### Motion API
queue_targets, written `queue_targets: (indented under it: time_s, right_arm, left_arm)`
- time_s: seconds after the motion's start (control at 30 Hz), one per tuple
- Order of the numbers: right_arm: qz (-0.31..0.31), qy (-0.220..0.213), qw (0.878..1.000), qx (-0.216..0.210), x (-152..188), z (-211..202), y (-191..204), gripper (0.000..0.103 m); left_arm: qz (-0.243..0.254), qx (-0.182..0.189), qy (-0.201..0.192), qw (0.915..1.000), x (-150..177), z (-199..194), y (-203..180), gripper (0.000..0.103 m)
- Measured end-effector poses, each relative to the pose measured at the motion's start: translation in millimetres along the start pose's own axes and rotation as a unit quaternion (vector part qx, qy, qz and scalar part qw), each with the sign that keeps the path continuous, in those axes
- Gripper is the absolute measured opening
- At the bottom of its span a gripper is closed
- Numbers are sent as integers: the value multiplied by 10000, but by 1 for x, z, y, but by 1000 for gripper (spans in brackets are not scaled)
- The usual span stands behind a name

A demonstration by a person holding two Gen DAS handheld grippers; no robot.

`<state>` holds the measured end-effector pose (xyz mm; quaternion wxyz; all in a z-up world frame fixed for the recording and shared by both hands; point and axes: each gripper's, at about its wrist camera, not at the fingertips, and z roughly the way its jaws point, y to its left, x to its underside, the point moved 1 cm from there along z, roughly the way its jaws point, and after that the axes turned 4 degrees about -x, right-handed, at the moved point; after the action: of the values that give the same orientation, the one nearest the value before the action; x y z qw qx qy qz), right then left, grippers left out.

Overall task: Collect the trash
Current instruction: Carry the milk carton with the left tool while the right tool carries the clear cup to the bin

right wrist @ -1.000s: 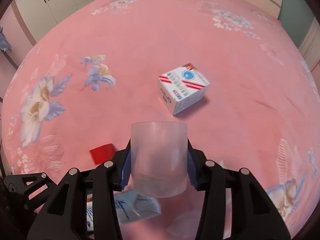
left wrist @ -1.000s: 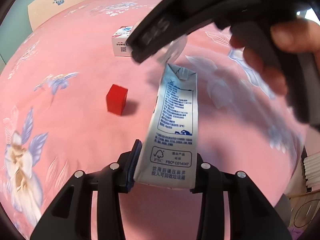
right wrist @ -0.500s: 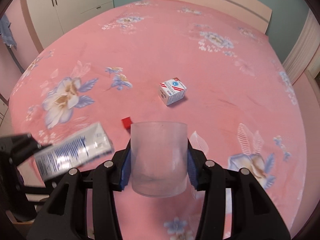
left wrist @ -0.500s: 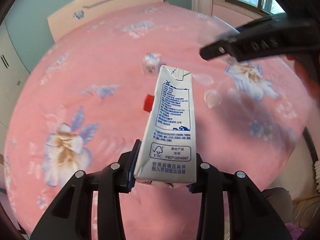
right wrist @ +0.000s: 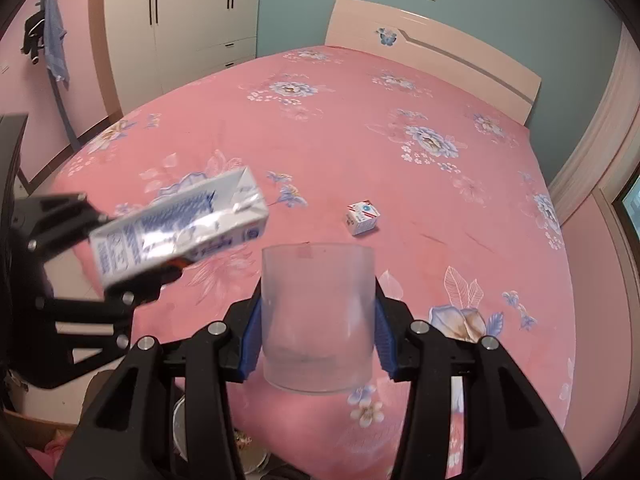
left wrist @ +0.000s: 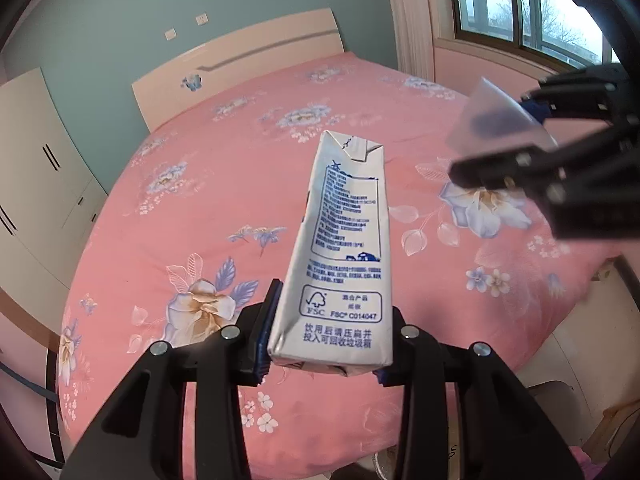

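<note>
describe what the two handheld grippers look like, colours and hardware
Both match: the left gripper and right gripper are matte black plastic frames with triangular cut-outs, splitting into two chunky fingers. Round silver screw heads sit on top of each finger, and blue ribbed pads line the inner faces of the jaws. No cables or sleeves show.

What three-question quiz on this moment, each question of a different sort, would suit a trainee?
1. True or false: the left gripper is clamped on the white and blue drink carton.
2. What does the right gripper hold? A) red cube B) translucent plastic cup C) nothing
3. Fill in: the small white box with red stripes lies on the pink floral ____.

Key:
1. True.
2. B, the translucent plastic cup.
3. Bedspread.
</note>
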<state>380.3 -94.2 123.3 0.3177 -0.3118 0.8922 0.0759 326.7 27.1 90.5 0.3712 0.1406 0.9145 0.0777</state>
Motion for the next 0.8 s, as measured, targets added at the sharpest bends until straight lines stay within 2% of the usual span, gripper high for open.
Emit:
queue_targets:
  time_s: [0.27,0.43,0.67,0.8]
  right_arm:
    - [-246,-94,9995,172,31,-43,29,48]
    - [-397,-177,9987,262,55,-63,46,48]
    - [-430,-56,9988,211,84,-65,59,47]
    - [-421,34,9990,116,98,-59,64,47]
  left_arm:
    - [80,-120,-129,9998,13,-43,-6,40]
    - [200,-221,-89,9995,26,-55,-12,40]
    - [256,-240,-15,9994,43,-62,-16,40]
    - [332,-197,162,9991,63,-54,-20,40]
